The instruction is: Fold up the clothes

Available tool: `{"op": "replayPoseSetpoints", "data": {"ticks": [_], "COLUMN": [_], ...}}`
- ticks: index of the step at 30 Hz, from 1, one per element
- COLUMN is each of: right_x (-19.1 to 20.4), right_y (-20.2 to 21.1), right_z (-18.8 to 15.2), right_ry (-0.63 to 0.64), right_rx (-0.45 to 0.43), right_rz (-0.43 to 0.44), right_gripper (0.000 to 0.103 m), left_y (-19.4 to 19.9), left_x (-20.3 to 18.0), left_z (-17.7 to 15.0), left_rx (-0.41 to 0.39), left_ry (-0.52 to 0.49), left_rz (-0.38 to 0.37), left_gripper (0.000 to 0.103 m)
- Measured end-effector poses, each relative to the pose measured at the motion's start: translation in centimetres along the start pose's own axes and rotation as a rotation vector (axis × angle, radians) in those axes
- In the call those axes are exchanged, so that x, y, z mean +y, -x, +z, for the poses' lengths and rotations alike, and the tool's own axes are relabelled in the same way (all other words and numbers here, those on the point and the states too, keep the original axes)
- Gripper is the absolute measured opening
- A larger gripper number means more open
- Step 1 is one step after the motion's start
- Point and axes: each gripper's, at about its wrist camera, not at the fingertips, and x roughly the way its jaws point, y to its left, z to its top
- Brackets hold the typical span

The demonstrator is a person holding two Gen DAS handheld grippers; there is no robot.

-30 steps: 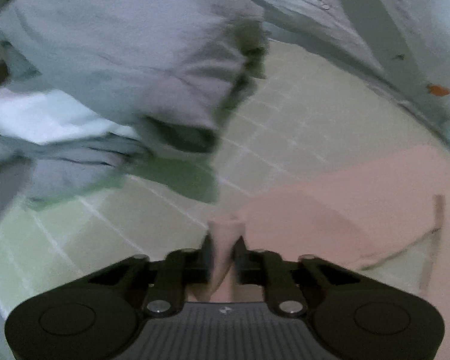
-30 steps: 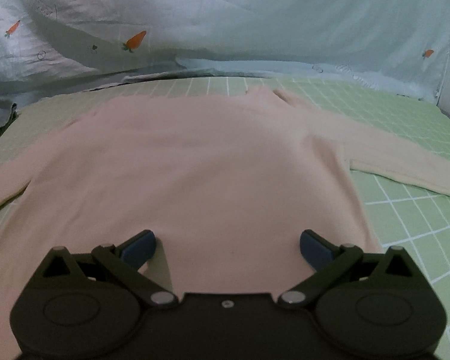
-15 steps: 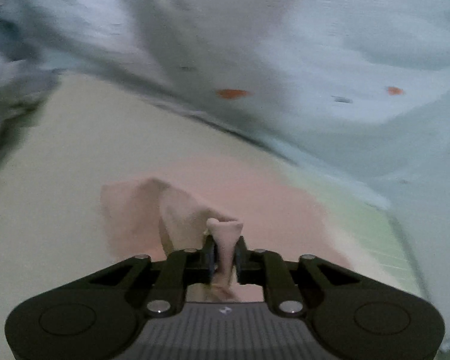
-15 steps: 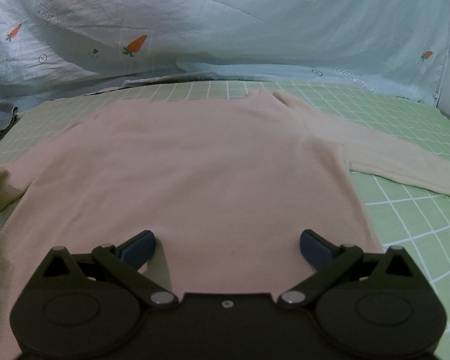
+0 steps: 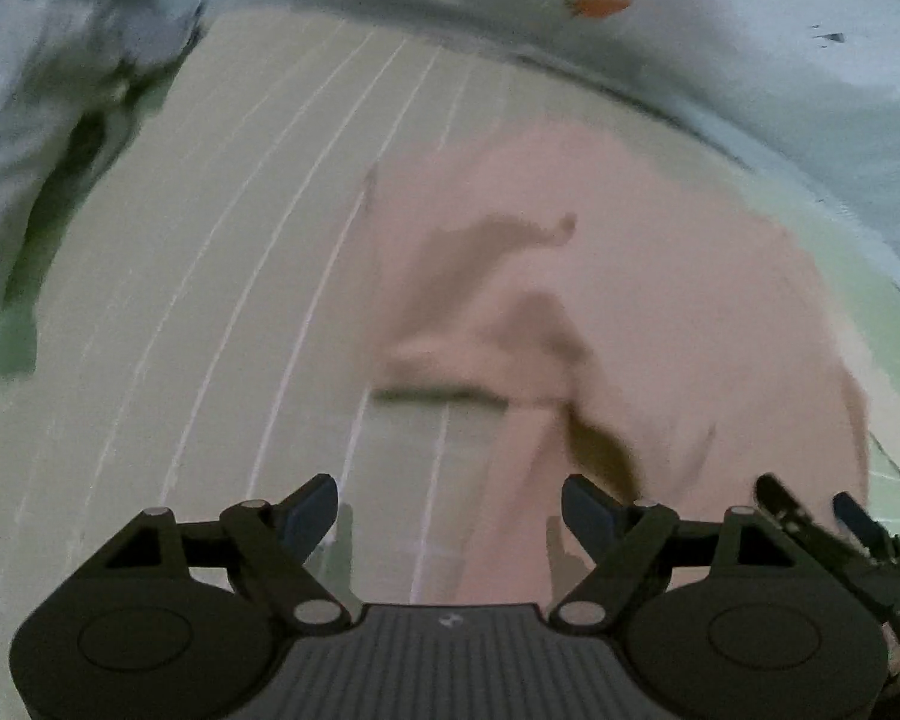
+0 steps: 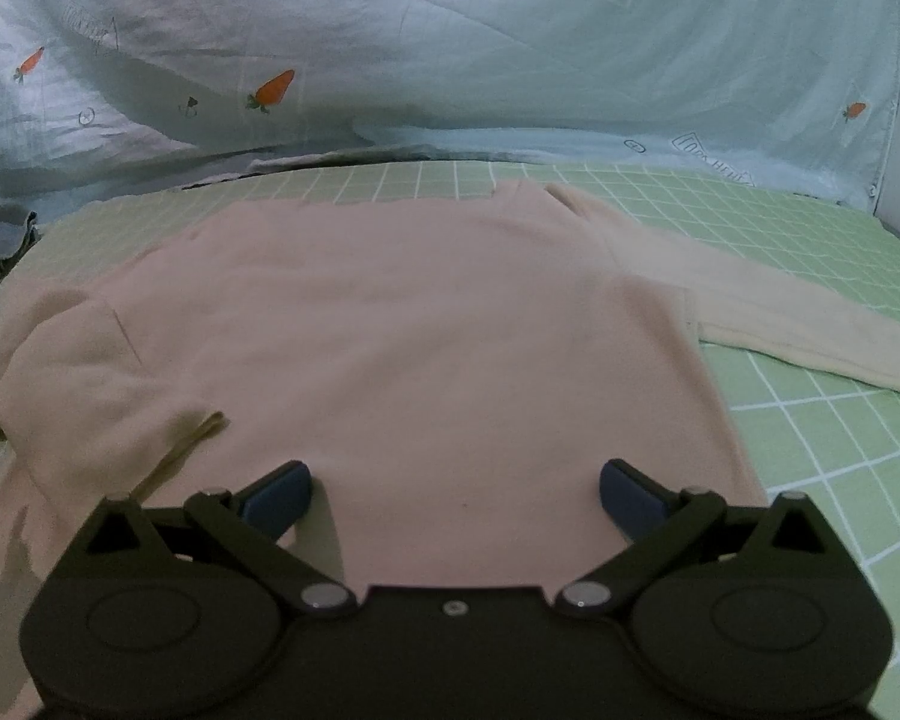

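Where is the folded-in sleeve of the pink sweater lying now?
In the right wrist view, the sleeve lies bunched on the left side of the sweater, over its edge, on the green checked sheet.

Green checked bed sheet [image 6: 810, 420] under a flat pink sweater [image 6: 450, 330], carrot-print quilt [image 6: 510, 60] behind.

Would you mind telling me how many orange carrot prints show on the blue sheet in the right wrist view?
3. One carrot far left, a larger carrot left of centre, and a small carrot far right. Creases in the blue sheet may hide more.
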Motion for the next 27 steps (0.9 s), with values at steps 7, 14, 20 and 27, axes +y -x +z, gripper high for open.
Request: {"op": "replayPoseSetpoints", "data": {"ticks": [7, 14, 20, 27], "right_x": [0.4, 3.2, 6.0, 7.8], "right_y": [0.6, 0.9, -0.5, -1.1], "right_z": [1.8, 3.5, 2.9, 2.9], "right_ry": [0.008, -0.016, 0.035, 0.114], "right_rx": [0.068, 0.079, 0.147, 0.132], "right_rz": [0.042, 0.223, 0.347, 0.332], "right_gripper": [0.103, 0.102, 0.088, 0.081], "left_y": [-1.2, -1.7, -1.4, -2.0], "left_x": [0.6, -0.3, -0.5, -1.6], "left_z": [-1.7, -2.2, -2.6, -2.6], "left_rx": [0.086, 0.096, 0.092, 0.106], "left_ry": [0.009, -0.061, -0.036, -0.106], "left_rz": [0.027, 0.040, 0.047, 0.098], "left_gripper": [0.095, 0.103, 0.103, 0.103]}}
